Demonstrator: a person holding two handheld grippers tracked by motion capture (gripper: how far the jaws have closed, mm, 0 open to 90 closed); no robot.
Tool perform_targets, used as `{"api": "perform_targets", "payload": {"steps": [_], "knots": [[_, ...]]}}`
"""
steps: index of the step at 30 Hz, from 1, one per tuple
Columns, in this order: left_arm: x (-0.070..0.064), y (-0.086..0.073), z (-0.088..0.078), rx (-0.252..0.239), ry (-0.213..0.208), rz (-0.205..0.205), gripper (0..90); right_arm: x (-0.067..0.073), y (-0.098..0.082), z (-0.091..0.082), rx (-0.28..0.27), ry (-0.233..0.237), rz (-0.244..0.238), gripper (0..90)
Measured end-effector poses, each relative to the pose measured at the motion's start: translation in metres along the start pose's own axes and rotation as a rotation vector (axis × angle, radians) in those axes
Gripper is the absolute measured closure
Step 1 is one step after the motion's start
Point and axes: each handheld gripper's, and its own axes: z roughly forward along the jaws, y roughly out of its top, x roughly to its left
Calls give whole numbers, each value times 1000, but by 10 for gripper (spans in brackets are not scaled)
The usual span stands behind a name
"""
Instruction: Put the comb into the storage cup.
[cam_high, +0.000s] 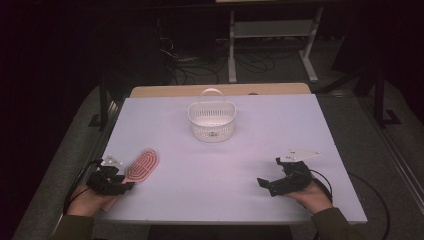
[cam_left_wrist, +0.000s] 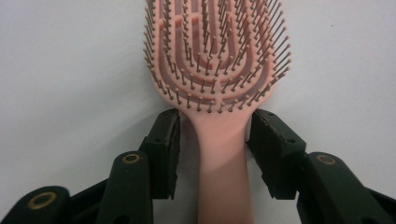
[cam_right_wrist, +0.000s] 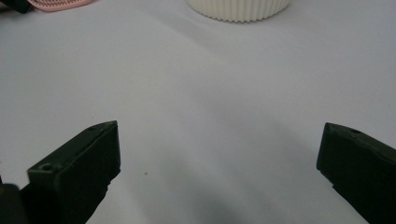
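Pink hairbrush lies bristles-up at the counter's near left corner, its handle between the left claw jaws, which stand just off it, no grip yet. Risk: an off-centre pinch swivels the brush. Right claw gapes empty. Basket interior hard to read, probably empty.

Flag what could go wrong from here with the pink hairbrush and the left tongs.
1. The left tongs straddle the pink hairbrush at its neck, with small gaps at both pads; closing there may catch the flaring head and twist it.
2. The handle is smooth, so it could pivot or slip on lifting.
3. The white basket looks short for the brush, whose end may stick out or tip it.
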Motion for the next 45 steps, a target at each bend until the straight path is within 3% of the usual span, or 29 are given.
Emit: {"api": "perform_targets", "payload": {"steps": [13,23,37,45], "knots": [[-3,3,1,15,17,-1,595,0,0,0,-1,2,-2,0],[-3,4,1,18,17,-7,690,-1,0,0,-1,4,-2,0],[-3,6,0,33,16,0,703,-1,0,1,2,7,-6,0],[-2,8,-2,5,1,17,703,0,-1,0,4,6,-7,0]]}}
